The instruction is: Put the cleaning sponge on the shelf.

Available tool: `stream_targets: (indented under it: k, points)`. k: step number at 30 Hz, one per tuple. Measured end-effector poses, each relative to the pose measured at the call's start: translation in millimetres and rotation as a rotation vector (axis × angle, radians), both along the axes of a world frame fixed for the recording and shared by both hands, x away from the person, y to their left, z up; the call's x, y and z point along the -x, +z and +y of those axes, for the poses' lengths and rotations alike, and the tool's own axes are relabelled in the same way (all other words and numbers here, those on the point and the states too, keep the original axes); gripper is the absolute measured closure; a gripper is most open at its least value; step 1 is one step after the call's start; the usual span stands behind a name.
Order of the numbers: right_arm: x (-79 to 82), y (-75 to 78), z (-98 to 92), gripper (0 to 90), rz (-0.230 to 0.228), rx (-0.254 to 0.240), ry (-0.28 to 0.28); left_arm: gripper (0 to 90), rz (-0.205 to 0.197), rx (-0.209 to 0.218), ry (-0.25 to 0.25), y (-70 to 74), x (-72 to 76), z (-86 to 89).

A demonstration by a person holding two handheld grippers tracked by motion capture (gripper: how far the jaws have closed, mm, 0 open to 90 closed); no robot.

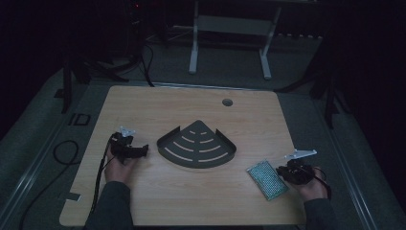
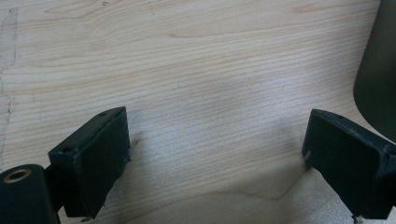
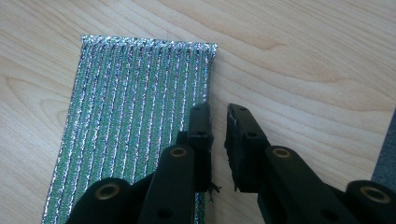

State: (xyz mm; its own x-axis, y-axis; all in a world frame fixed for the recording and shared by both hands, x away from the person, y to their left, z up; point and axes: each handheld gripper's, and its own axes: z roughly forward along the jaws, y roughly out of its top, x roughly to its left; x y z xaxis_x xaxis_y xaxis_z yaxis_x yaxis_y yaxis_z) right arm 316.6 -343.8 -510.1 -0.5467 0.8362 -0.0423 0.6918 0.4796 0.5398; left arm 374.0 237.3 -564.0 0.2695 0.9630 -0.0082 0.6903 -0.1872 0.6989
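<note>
Glittery green ribbed scouring pad (image 3: 135, 121) lies flat on the wooden table (image 1: 143, 103), ungrasped; right gripper (image 3: 218, 122) sits at its edge, jaws slightly parted. Left gripper (image 2: 215, 154) gapes empty beside the dark slotted corner shelf (image 1: 197, 144). Pickup not started.

The high view looks forward and down over the whole wooden table (image 1: 158, 103). Both gripper views sit close above that same tabletop, looking along their jaws.
</note>
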Motion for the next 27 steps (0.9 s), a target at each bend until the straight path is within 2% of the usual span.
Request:
stream_targets:
  k: [5, 18, 21, 25, 27]
  points:
    - [-2.8, 0.7, 1.1, 78.6, 0.027, -0.018, 0.004, 8.1, 0.0, 0.0, 0.0, 0.0, 0.0, 0.0]
    - [-15.0, -0.9, 9.9, 78.2, 0.119, 0.018, 0.014, 8.1, 0.0, 0.0, 0.0, 0.0, 0.0, 0.0]
    - [-16.7, -1.5, 9.6, 78.2, 0.132, 0.014, 0.009, 8.1, 0.0, 0.0, 0.0, 0.0, 0.0, 0.0]
    - [-21.8, -1.7, 8.8, 77.7, 0.179, 0.013, 0.001, 8.1, 0.0, 0.0, 0.0, 0.0, 0.0, 0.0]
    - [-23.2, -1.7, 9.3, 77.7, 0.187, 0.012, 0.001, 8.1, 0.0, 0.0, 0.0, 0.0, 0.0, 0.0]
